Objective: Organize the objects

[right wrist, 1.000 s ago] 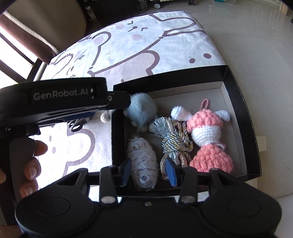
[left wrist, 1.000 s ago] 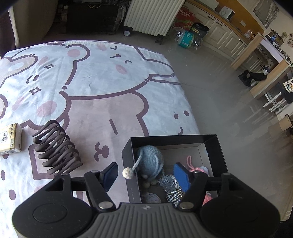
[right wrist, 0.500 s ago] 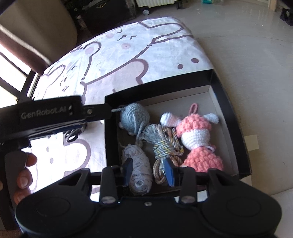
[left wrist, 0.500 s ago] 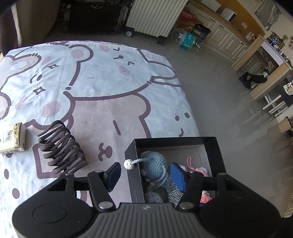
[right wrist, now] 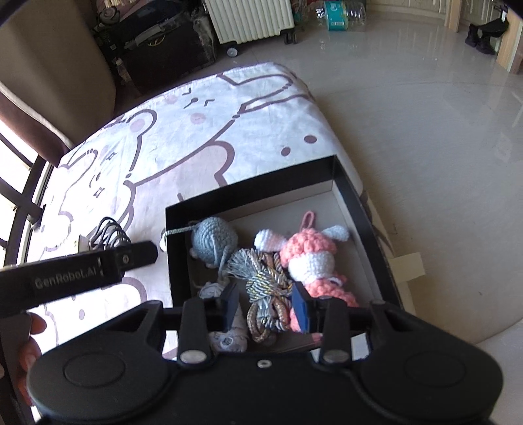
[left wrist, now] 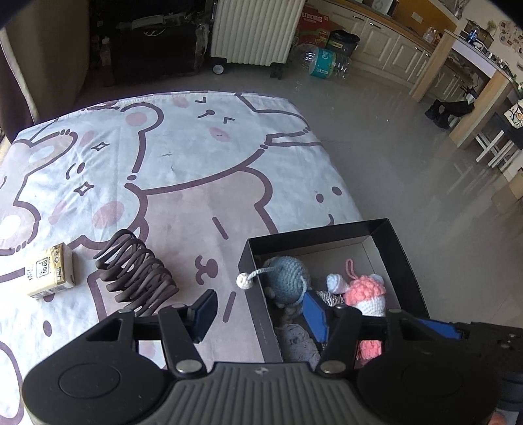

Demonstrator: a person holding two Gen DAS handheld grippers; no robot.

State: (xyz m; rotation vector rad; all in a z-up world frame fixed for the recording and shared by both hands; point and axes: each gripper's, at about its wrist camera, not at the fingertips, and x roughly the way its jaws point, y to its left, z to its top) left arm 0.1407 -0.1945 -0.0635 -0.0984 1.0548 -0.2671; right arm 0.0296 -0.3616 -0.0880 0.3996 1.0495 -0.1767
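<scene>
A black box (right wrist: 356, 202) stands at the blanket's right edge. In it lie a blue-grey crochet mouse (right wrist: 212, 240), a pink and white crochet bunny (right wrist: 310, 258), a knotted rope toy (right wrist: 268, 287) and a grey yarn roll (right wrist: 228, 336). The mouse's tail pompom (left wrist: 243, 280) hangs out over the box's left wall. My left gripper (left wrist: 260, 314) hovers above that wall, its jaws closing with nothing gripped between them. My right gripper (right wrist: 264, 305) hangs over the rope toy, open and holding nothing.
On the cartoon-print blanket (left wrist: 183, 157), left of the box, lie a dark wavy coil (left wrist: 137, 274) and a small tissue pack (left wrist: 50, 271). Bare tiled floor (left wrist: 408, 157) runs right of the blanket. A white radiator (left wrist: 255, 29) and a dark case stand beyond.
Both grippers have risen and drawn back from the box. The left jaws have narrowed. The blue mouse has settled in the box's left corner.
</scene>
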